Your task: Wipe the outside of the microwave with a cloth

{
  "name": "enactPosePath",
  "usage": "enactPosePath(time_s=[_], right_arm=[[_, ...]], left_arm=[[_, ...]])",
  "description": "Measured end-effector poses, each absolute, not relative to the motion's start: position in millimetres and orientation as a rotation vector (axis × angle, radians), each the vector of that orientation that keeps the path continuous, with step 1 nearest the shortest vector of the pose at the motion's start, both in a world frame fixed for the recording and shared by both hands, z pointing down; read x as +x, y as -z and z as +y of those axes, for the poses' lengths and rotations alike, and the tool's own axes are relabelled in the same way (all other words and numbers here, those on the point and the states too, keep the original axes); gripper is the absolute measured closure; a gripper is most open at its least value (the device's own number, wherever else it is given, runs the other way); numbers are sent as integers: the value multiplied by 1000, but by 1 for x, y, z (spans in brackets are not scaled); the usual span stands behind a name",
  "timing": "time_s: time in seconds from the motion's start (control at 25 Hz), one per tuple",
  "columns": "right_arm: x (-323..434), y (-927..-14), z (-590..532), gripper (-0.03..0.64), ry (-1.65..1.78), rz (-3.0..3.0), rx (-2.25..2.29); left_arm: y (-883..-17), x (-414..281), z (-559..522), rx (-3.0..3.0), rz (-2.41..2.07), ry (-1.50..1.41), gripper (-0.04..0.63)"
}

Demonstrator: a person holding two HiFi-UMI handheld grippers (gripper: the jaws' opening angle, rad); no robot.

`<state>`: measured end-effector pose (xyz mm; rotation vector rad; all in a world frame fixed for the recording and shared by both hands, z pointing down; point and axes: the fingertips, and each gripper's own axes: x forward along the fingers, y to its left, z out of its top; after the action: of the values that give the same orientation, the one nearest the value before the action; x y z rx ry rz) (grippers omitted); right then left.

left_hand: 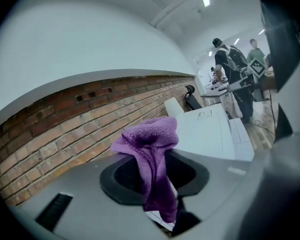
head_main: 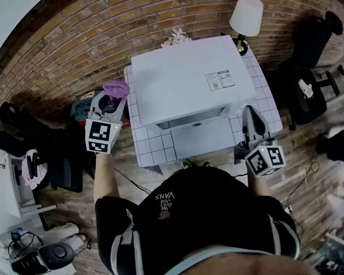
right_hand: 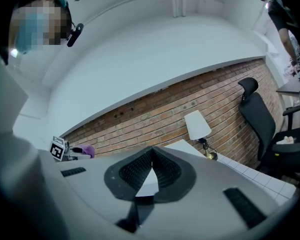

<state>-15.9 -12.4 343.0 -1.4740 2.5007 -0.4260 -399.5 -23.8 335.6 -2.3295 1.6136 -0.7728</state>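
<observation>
A white microwave (head_main: pixel 189 85) stands on a small white tiled table (head_main: pixel 155 145), its door facing me. My left gripper (head_main: pixel 110 99) hovers beside the microwave's left side, shut on a purple cloth (head_main: pixel 116 87) that bunches over its tip. In the left gripper view the purple cloth (left_hand: pixel 152 156) hangs down between the jaws, with the microwave (left_hand: pixel 210 131) to the right. My right gripper (head_main: pixel 250 119) hangs at the microwave's front right corner, shut with nothing between its pads. The right gripper view shows the microwave's top (right_hand: pixel 177 148) just past the closed tips.
A brick wall (head_main: pixel 103 33) runs behind the table. A white lamp (head_main: pixel 245 16) stands at the back right corner, a small flower ornament (head_main: pixel 176 38) behind the microwave. Black office chairs (head_main: pixel 309 44) stand at right and a black chair (head_main: pixel 40 153) at left. People (left_hand: pixel 230 69) stand far off.
</observation>
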Motion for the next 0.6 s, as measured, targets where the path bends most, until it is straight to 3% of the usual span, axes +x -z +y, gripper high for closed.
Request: enactPosePath(time_s=[0.6], right_arm=[[-7, -357, -48, 617, 477, 2466, -1550]], left_arm=[[-392, -416, -152, -2248, 1226, 1419, 466]])
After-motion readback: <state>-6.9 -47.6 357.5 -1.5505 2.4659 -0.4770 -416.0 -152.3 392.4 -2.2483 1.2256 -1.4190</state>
